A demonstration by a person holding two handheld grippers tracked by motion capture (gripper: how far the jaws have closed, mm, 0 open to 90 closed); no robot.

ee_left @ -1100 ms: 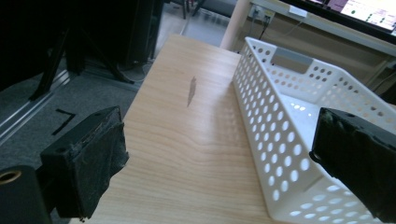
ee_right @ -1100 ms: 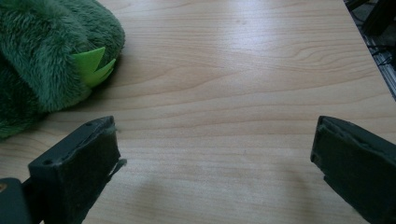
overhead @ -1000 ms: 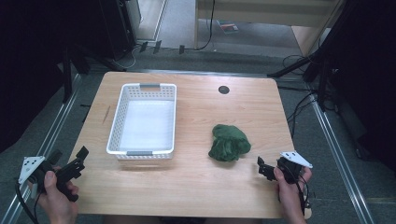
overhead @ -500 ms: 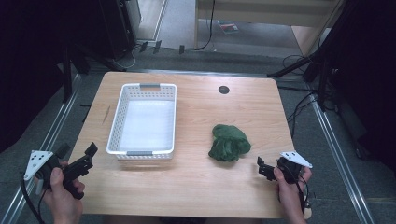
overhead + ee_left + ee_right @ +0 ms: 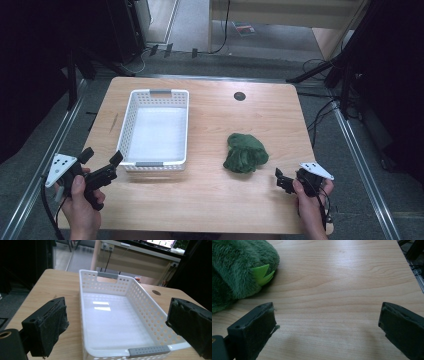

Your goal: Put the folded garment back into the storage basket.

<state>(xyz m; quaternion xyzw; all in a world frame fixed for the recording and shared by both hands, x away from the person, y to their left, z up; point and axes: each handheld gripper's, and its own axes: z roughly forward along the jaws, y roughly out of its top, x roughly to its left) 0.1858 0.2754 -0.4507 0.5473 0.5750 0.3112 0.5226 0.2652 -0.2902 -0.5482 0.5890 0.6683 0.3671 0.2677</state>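
Observation:
A white perforated basket (image 5: 156, 127) with grey handles stands empty on the left half of the wooden table (image 5: 215, 200). A green plush toy (image 5: 245, 152) lies right of the middle. My left gripper (image 5: 102, 159) is held open just off the basket's near left corner; the left gripper view has the basket (image 5: 112, 322) straight ahead between the spread jaws of the gripper (image 5: 118, 307). My right gripper (image 5: 280, 180) hovers open near the front right edge, a little right of the toy. In the right gripper view the plush (image 5: 237, 270) lies at upper left, outside the open gripper (image 5: 327, 310).
A round cable hole (image 5: 239, 96) sits at the table's far side, also visible past the basket (image 5: 156, 292). Metal rails (image 5: 357, 160) run along both sides of the table on the floor. Cables and dark stands crowd the floor behind.
My left gripper has moved right and forward, up to the basket's near left corner. The right gripper, the toy and the basket have stayed put.

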